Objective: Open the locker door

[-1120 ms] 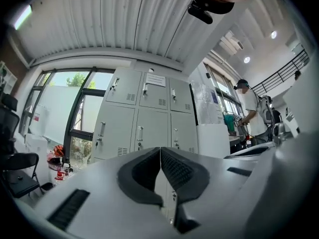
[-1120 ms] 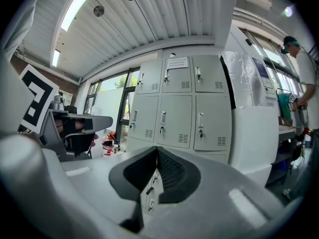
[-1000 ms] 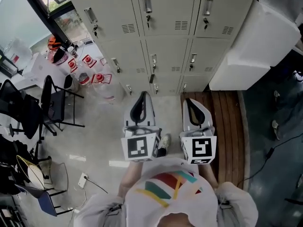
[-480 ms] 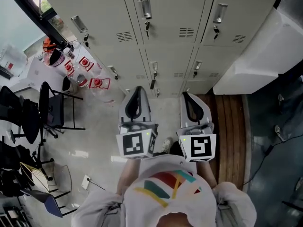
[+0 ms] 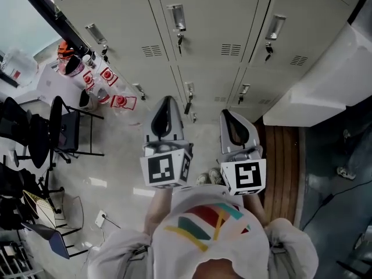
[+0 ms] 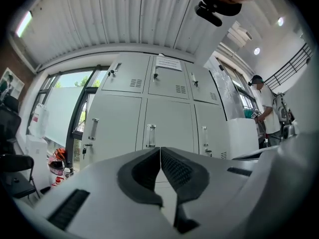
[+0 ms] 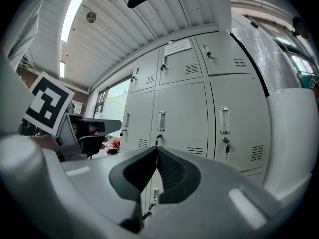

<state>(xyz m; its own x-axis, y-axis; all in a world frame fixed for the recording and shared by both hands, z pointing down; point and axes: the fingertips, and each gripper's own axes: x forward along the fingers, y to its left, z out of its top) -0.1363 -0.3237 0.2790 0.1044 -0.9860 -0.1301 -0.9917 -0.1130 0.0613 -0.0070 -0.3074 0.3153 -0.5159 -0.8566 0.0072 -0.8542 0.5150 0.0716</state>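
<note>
Lockers [image 5: 209, 22] stand ahead, every door shut, the middle handle [image 5: 189, 89] just beyond the tips. The left claw [image 5: 167, 102] and right claw [image 5: 226, 116] are closed on nothing, side by side short of the lockers, probably lining up for that handle
</note>
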